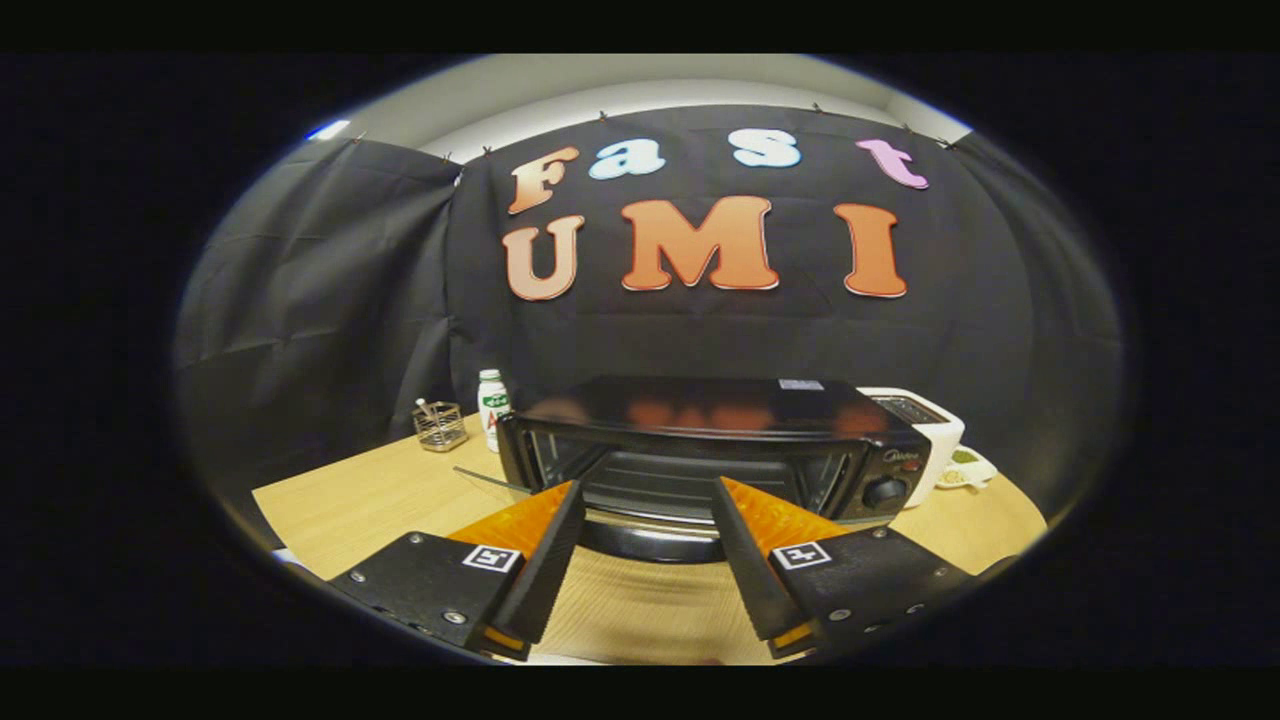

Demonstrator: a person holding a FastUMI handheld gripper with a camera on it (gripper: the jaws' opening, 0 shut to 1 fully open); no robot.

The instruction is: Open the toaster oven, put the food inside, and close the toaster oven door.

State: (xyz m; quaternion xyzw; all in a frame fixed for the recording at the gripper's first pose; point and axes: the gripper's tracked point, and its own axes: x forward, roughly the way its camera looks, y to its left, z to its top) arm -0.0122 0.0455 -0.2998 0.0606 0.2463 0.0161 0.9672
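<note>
A black toaster oven (720, 410) stands on the wooden table (380, 500) just ahead of my fingers. Its door (650, 538) hangs folded down toward me, and the wire rack (680, 480) inside is in plain sight. My gripper (648, 484) is open, its fingertips level with the oven's mouth, one on each side of the lowered door's middle. Nothing is between the fingers. The oven's control knob (884, 491) sits on its right front panel.
Left of the oven stand a white bottle with a green label (491, 403) and a small wire basket (440, 426). A white toaster (925, 425) and a small dish (965, 470) sit to the oven's right. Bare wood lies on the left of the oven.
</note>
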